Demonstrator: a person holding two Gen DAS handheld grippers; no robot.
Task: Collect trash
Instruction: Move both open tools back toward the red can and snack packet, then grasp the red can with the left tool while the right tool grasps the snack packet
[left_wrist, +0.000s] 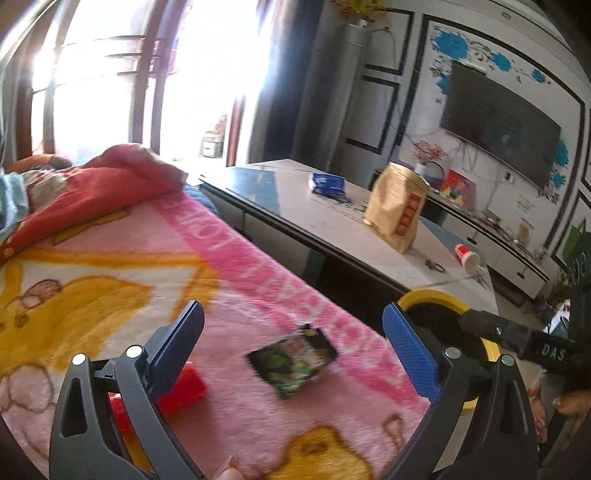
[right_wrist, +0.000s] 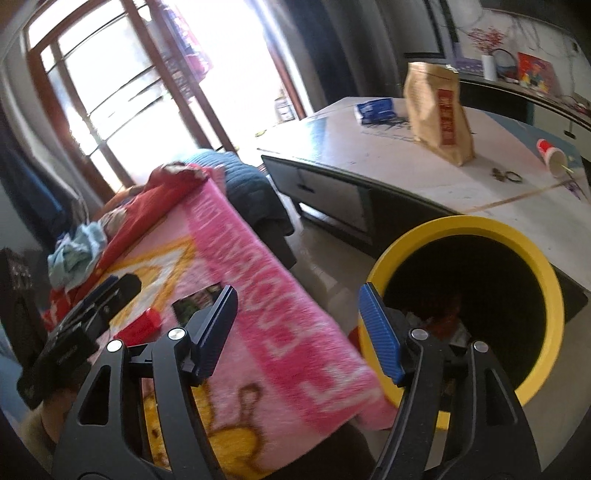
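Two grippers were spread and empty: your left gripper (left_wrist: 293, 343) hung over the pink blanket (left_wrist: 236, 258), your right gripper (right_wrist: 299, 328) between the blanket edge and the yellow-rimmed bin (right_wrist: 465, 229). Two pieces of trash lay on the blanket, one dark wrapper (left_wrist: 295, 360) and one red packet (left_wrist: 184, 391) partly hidden behind a left finger. One brown paper bag (left_wrist: 397, 210) stood on the table (left_wrist: 332, 229), its red label unreadable.

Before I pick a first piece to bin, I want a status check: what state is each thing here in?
left gripper: open, empty
right gripper: open, empty
dark snack wrapper: flat on the pink blanket
red packet: lying on blanket
yellow bin: open, some trash inside
brown paper bag: upright on table
red cup: tipped over on table
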